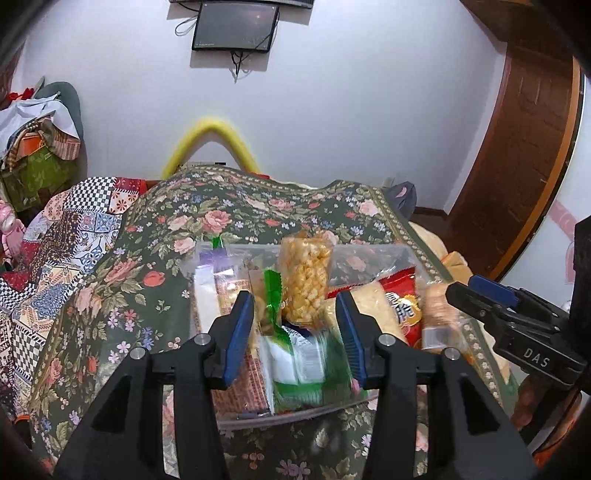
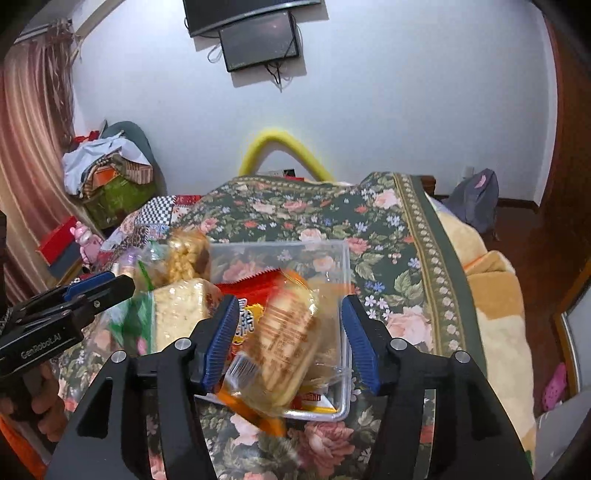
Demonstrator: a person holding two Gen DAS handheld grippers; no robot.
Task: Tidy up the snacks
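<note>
A clear plastic box (image 1: 384, 254) (image 2: 345, 280) sits on the floral bedspread and holds several snack packets. In the left wrist view my left gripper (image 1: 295, 332) is open above the box's left part, with a blurred green and white packet (image 1: 303, 362) between its fingers, not touching them. A puffed corn bar (image 1: 306, 284) stands upright behind it. In the right wrist view my right gripper (image 2: 288, 339) is open over the box's right part, with a blurred clear packet of biscuits (image 2: 280, 343) between the fingers, apart from both. A red packet (image 2: 255, 291) lies under it.
The box rests on a floral green bedspread (image 1: 236, 214) over a bed. A patchwork quilt (image 1: 66, 236) lies to the left. A white wall with a dark screen (image 1: 234, 26) is behind. A wooden door (image 1: 517, 155) stands at the right. Piled clothes (image 2: 107, 162) sit at the left.
</note>
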